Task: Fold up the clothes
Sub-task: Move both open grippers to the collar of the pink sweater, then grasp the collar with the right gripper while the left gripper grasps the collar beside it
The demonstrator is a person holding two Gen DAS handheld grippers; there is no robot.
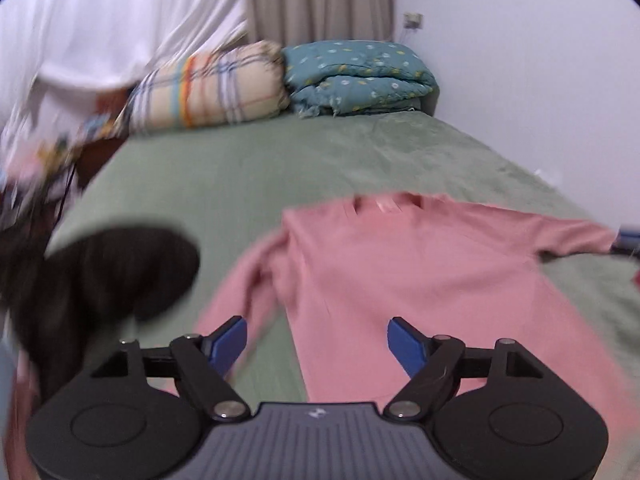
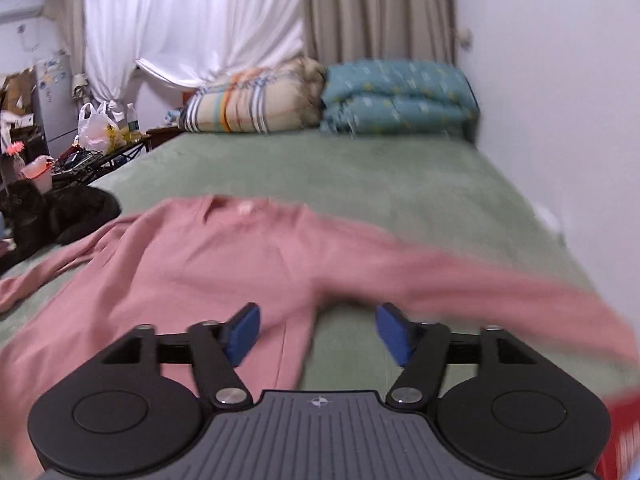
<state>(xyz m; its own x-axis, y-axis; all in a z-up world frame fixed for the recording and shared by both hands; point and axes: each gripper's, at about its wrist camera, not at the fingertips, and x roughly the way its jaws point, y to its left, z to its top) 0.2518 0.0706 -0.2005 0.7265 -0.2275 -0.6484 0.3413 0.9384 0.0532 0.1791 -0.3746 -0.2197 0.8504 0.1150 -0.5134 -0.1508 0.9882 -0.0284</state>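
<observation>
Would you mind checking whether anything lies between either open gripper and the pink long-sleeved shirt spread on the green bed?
Nothing visible does. The left gripper and right gripper both stand open directly over the pink long-sleeved shirt, with nothing between their fingers. The black garment lies off to the shirt's left on the green bed, clear of both.

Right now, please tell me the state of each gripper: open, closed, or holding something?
Left gripper: open, holding nothing, above the pink long-sleeved shirt.
Right gripper: open, holding nothing.
</observation>
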